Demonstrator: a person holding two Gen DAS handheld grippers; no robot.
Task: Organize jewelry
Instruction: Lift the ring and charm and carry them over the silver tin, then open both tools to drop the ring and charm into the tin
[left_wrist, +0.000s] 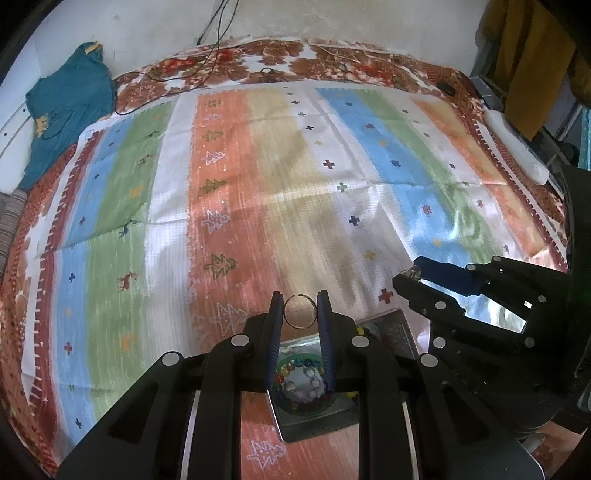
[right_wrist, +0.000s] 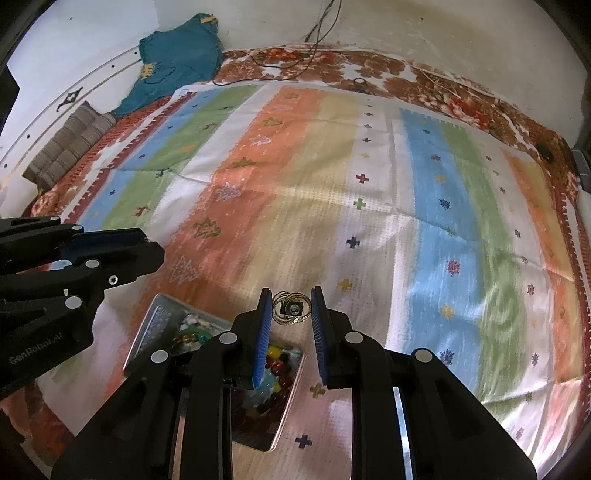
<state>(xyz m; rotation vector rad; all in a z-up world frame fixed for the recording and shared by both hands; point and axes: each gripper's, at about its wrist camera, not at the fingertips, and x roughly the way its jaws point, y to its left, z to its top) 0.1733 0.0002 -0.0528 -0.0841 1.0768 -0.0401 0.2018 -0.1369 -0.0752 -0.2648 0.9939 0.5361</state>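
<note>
Holding a thin open ring (left_wrist: 300, 310), the left tool (left_wrist: 300, 314) is nearly closed; the right tool (right_wrist: 291, 310) pinches gold rings (right_wrist: 291, 309). Both hang above the tin tray (right_wrist: 147, 332), lower centre; thin wire could slip onto the bed cloth (right_wrist: 406, 184).

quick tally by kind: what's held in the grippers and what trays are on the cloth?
Thin open wire ring, in left gripper: 1
Gold wire ring cluster with dark stone, in right gripper: 1
Metal trays of coloured beads: 2
Total: 4
</note>
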